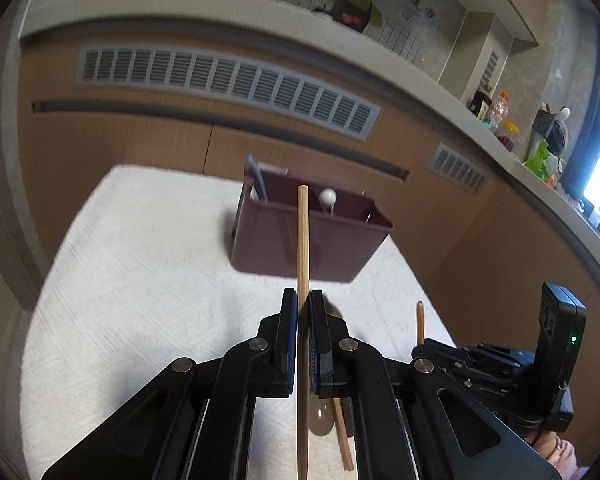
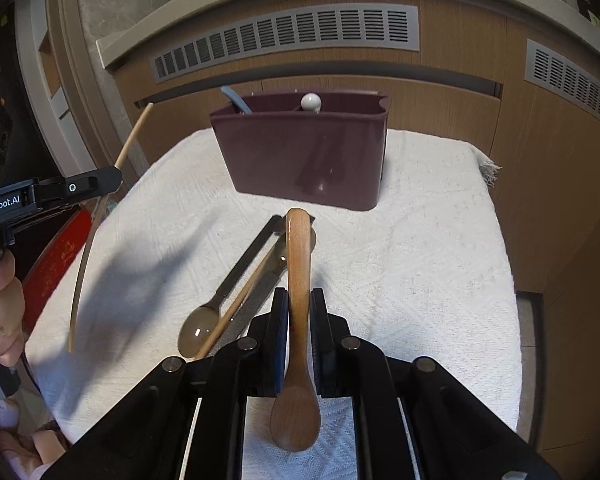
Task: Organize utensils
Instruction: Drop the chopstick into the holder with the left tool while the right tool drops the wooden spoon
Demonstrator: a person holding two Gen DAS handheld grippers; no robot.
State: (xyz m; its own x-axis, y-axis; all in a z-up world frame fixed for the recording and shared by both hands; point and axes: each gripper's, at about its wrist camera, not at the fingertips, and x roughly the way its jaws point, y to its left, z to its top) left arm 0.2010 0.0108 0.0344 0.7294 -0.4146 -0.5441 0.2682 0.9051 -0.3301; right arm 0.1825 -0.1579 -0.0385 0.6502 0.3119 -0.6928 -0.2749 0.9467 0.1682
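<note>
A maroon utensil holder (image 1: 300, 232) (image 2: 304, 152) stands on a white cloth (image 1: 140, 280) (image 2: 412, 260). A grey handle (image 2: 234, 100) and a white round-topped utensil (image 2: 311, 101) stick out of it. My left gripper (image 1: 303, 300) is shut on a light wooden chopstick (image 1: 302, 240), held above the cloth and pointing at the holder; it also shows in the right wrist view (image 2: 132, 136). My right gripper (image 2: 299, 296) is shut on a brown wooden spoon (image 2: 298, 280), bowl toward the camera. A metal spoon (image 2: 220, 304) and another chopstick (image 2: 240, 304) lie on the cloth.
Wooden cabinet fronts with grey vents (image 1: 228, 80) (image 2: 288, 36) rise right behind the cloth. A counter with bottles and clutter (image 1: 500, 120) runs along the right. The right gripper's body (image 1: 500, 368) shows low right in the left wrist view.
</note>
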